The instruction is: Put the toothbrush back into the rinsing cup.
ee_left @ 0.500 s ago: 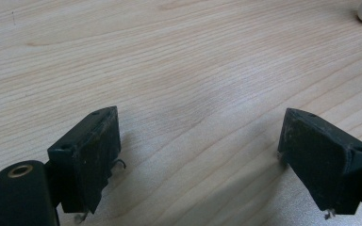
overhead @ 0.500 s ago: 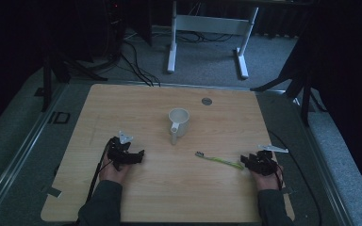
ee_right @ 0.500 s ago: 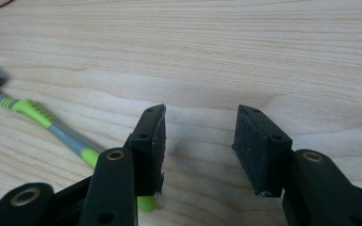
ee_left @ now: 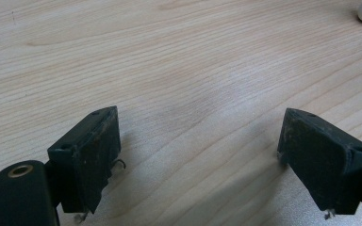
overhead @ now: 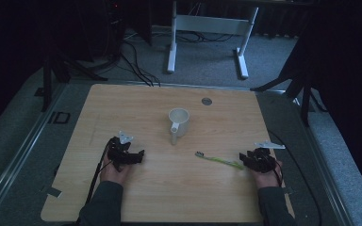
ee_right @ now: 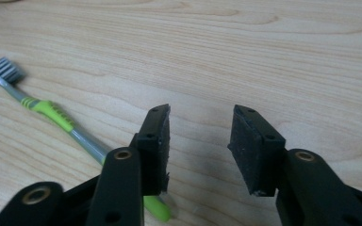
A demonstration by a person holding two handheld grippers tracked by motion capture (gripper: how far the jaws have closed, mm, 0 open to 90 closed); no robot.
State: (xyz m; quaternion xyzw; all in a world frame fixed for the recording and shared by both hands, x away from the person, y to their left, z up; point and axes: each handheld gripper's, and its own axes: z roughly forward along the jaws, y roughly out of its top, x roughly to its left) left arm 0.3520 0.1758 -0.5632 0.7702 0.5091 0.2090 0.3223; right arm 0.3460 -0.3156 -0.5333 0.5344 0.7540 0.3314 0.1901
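Toothbrush (overhead: 218,161) lies flat on the table (overhead: 122,99), just front-right of the white mug (overhead: 179,121), bristle head pointing toward the mug, green handle end toward the person's right hand. Mug stands upright mid-table, handle facing the person.

Right gripper (ee_right: 199,141) sits at the handle end of the toothbrush (ee_right: 52,115); jaws roughly half open, nothing between them, handle passing just outside and under one jaw, so no grip yet. Left gripper (ee_left: 198,141) parked well left of the mug, jaws spread wide, empty, bare wood between them.

Judgement: step in hand looks like the approach for picking up the toothbrush, pre-grasp. Next move calls for shifting the right gripper sideways so the handle sits between the pads, lowering to the tabletop, then closing. Likely destination is the mug.
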